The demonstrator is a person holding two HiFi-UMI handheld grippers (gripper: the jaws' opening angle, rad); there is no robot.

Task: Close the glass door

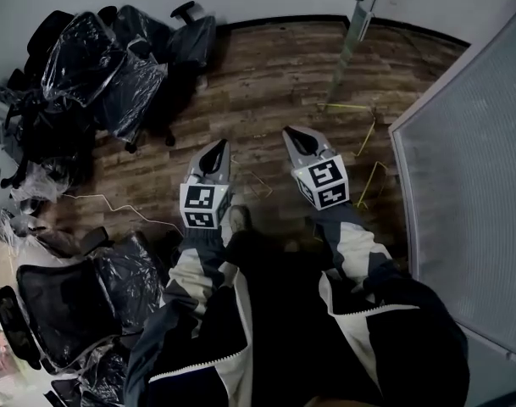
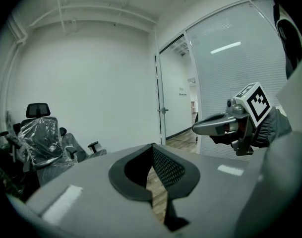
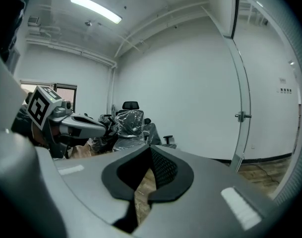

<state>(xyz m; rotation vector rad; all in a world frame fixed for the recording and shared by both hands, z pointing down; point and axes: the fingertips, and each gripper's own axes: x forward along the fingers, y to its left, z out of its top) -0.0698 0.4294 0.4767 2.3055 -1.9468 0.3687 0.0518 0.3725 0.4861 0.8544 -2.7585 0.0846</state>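
Observation:
The glass door stands ahead of me, and its metal edge with a small handle (image 2: 163, 110) shows beside the opening in the left gripper view. The same door handle (image 3: 242, 116) sits at mid height in the right gripper view. From above, the door's metal edge (image 1: 357, 19) rises at the top of the head view. My left gripper (image 1: 217, 147) and right gripper (image 1: 293, 134) are held side by side over the wood floor, well short of the door. Both are shut on nothing, as the left gripper (image 2: 151, 145) and the right gripper (image 3: 151, 147) show in their own views.
A frosted glass wall (image 1: 469, 185) runs along the right. Office chairs wrapped in plastic (image 1: 113, 66) crowd the left, with more chairs (image 1: 63, 312) at the near left. Yellow cables (image 1: 368, 142) lie on the wood floor (image 1: 266, 66) near the wall's foot.

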